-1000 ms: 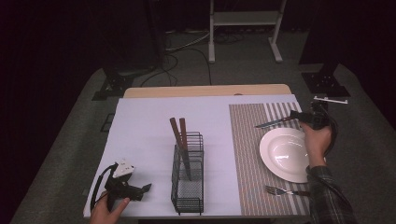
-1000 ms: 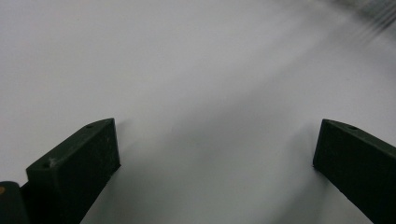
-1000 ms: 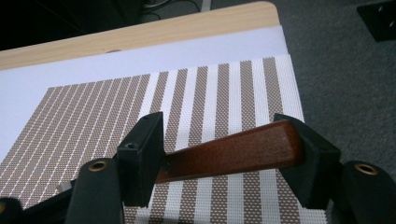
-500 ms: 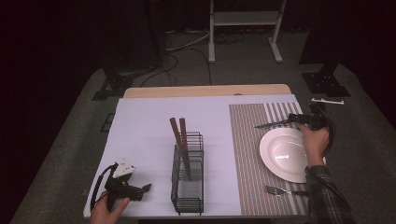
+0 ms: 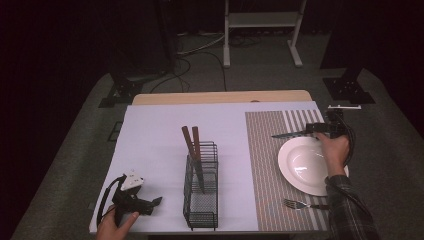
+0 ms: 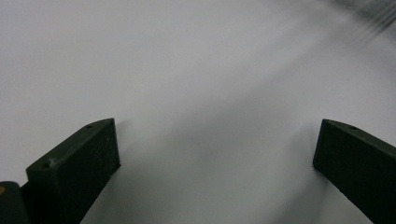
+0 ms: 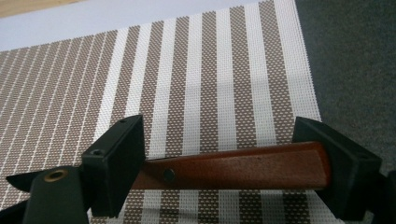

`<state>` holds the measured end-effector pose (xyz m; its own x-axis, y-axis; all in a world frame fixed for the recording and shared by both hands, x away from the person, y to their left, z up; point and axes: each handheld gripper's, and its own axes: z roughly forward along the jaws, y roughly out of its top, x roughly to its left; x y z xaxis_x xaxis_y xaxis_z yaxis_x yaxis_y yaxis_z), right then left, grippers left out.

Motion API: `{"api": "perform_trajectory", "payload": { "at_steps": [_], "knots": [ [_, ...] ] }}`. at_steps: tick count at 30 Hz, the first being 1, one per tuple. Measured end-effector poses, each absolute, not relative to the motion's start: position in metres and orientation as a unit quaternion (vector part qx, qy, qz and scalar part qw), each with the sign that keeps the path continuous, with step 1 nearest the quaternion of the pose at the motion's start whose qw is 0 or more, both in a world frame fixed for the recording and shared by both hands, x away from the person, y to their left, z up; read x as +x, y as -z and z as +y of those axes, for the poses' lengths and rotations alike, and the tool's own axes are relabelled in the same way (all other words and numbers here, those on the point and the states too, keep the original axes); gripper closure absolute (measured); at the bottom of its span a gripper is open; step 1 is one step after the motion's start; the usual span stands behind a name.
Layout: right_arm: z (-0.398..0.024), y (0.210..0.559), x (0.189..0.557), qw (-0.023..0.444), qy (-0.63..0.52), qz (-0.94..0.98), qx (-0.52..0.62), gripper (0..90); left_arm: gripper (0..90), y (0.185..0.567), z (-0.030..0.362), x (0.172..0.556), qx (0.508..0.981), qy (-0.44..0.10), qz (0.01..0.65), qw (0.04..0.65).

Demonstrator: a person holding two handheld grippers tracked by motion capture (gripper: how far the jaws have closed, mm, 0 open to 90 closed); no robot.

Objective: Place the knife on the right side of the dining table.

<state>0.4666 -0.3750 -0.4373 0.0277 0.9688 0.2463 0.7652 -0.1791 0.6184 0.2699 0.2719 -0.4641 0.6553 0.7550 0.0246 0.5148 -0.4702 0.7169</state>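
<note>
From above, we see the right gripper (image 5: 320, 131) at the far edge of the striped placemat (image 5: 265, 165), just beyond the white plate (image 5: 305, 165), with a knife (image 5: 292, 134) lying flat on the mat, its blade pointing toward the table's middle. The right gripper view adds what the high view cannot resolve: the knife's red-brown wooden handle (image 7: 243, 167), with 1 rivet showing, lies crosswise between the 2 black jaws. These jaws have just been opening; they stand apart and bracket the handle's length, with no clamping pressure evident.

The left gripper (image 5: 135, 200) rests near the table's near left corner on the white table cover (image 5: 160, 135). Its own view shows 2 jaws set wide apart over the bare cover (image 6: 196, 93), with nothing between them.

Only the high view gives us the surroundings. A black wire basket (image 5: 201, 195) stands between the 2 grippers and holds 2 more wooden-handled utensils (image 5: 191, 142), upright and leaning. A fork (image 5: 300, 204) lies on the placemat at the plate's near side. The person's right hand (image 5: 334, 152) and plaid sleeve (image 5: 347, 210) cross the plate's right rim and hide part of it.
</note>
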Motion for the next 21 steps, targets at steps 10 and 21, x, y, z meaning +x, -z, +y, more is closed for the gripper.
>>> {"api": "perform_trajectory", "payload": {
  "at_steps": [10,21],
  "knots": [
    [-0.3699,0.4402,0.4723,0.157,-0.289,0.631,0.703,8.9,0.0,0.464,0.272,0.2699,0.84,-0.172,0.378,0.349],
    [-0.3692,0.4408,0.4756,0.154,-0.275,0.63,0.71,2.3,0.0,0.464,0.272,0.2699,0.84,-0.172,0.378,0.349]
  ]
}}
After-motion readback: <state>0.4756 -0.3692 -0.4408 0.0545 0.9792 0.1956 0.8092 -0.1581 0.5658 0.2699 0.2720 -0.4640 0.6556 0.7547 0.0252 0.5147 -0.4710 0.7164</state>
